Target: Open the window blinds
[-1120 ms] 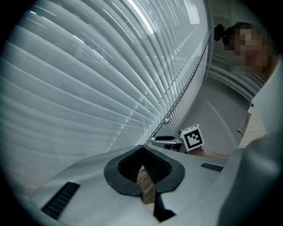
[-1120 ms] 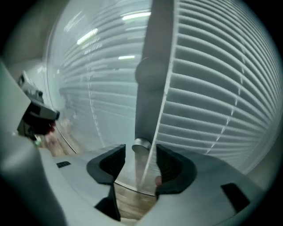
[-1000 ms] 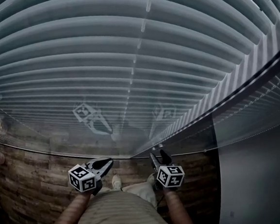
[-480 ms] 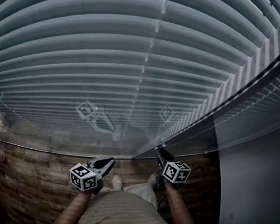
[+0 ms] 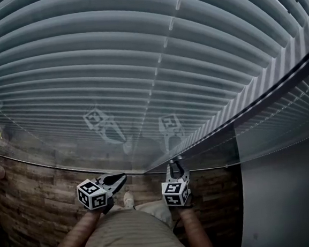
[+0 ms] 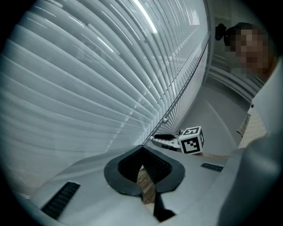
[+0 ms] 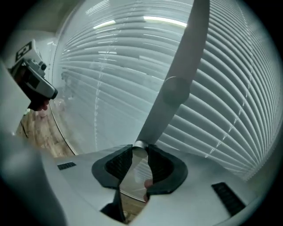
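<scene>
Grey slatted window blinds (image 5: 137, 52) fill the pane ahead, their slats lying nearly flat against the glass. A grey tilt wand (image 7: 177, 88) hangs down in front of them. My right gripper (image 7: 139, 152) has just been closing, and its pads now press on the wand's lower end. In the head view this gripper (image 5: 175, 166) points at the foot of the window, right of centre. My left gripper (image 5: 116, 180) hovers to its left, shut and empty, clear of the blinds. The left gripper view shows its own tips (image 6: 142, 159) together, with the right gripper (image 6: 161, 140) beyond.
A dark window frame (image 5: 270, 88) separates this pane from a second blind on the right. A grey wall (image 5: 290, 200) lies beyond it. Wood-look flooring (image 5: 33, 211) runs below the window. Both grippers are mirrored in the glass.
The right gripper has rolled about its own axis, so its marker cube now faces the camera, and its jaws have closed onto the wand's end. The left gripper has stayed where it was.
</scene>
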